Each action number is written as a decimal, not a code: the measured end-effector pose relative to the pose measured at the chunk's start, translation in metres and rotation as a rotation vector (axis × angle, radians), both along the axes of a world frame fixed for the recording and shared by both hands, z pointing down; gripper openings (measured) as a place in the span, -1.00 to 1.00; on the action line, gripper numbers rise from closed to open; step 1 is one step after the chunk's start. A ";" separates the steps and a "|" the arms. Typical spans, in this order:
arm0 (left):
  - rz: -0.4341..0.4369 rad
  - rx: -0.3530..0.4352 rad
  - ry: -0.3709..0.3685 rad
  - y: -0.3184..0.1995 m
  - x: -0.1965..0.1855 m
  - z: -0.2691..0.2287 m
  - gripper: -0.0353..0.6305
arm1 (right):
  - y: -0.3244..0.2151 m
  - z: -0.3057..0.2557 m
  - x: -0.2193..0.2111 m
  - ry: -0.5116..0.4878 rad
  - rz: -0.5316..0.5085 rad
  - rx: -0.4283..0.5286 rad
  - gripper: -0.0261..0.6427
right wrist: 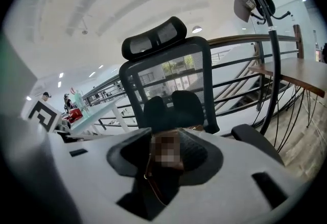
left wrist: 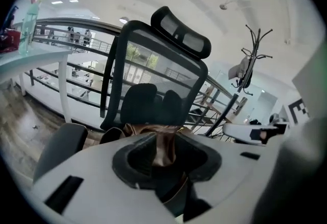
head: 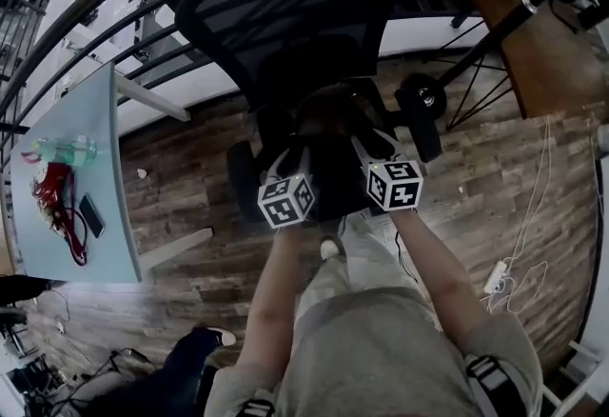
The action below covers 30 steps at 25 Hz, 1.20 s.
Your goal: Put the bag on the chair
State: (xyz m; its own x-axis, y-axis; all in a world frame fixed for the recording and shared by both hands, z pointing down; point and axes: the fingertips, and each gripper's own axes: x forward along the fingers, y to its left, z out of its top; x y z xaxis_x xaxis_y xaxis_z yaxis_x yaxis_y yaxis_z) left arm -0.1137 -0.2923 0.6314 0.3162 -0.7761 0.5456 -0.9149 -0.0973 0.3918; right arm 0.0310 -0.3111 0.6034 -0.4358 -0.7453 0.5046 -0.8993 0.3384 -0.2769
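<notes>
Head view: dark brown bag (head: pixel 328 158) is held up between left gripper (head: pixel 290 163) and right gripper (head: pixel 369 150), in front of the black mesh chair (head: pixel 285 15), between its armrests; can't tell if it touches the seat. Both gripper views show jaws clamped on the bag's brown leather. Grey table (head: pixel 109 168) with bottle (head: pixel 67 150) and phone (head: pixel 91 215) stands well apart at left on the wood floor (head: pixel 476 177).
</notes>
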 end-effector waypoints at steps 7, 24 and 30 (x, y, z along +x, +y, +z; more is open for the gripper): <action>-0.023 0.061 0.009 0.032 -0.002 -0.046 -0.80 | 0.039 -0.040 0.003 0.006 0.029 0.040 -0.78; -0.005 0.046 0.021 0.112 0.001 -0.095 -0.88 | 0.115 -0.102 0.001 0.017 0.008 0.110 -0.90; 0.037 0.061 0.005 0.130 0.002 -0.106 -0.88 | 0.136 -0.120 -0.008 -0.001 -0.014 0.149 -0.90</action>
State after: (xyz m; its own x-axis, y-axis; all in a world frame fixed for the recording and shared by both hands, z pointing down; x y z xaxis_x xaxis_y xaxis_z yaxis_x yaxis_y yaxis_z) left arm -0.1120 -0.1626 0.5250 0.3475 -0.7956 0.4962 -0.9083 -0.1543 0.3887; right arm 0.0235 -0.1755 0.4835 -0.4468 -0.8058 0.3887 -0.8942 0.3880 -0.2235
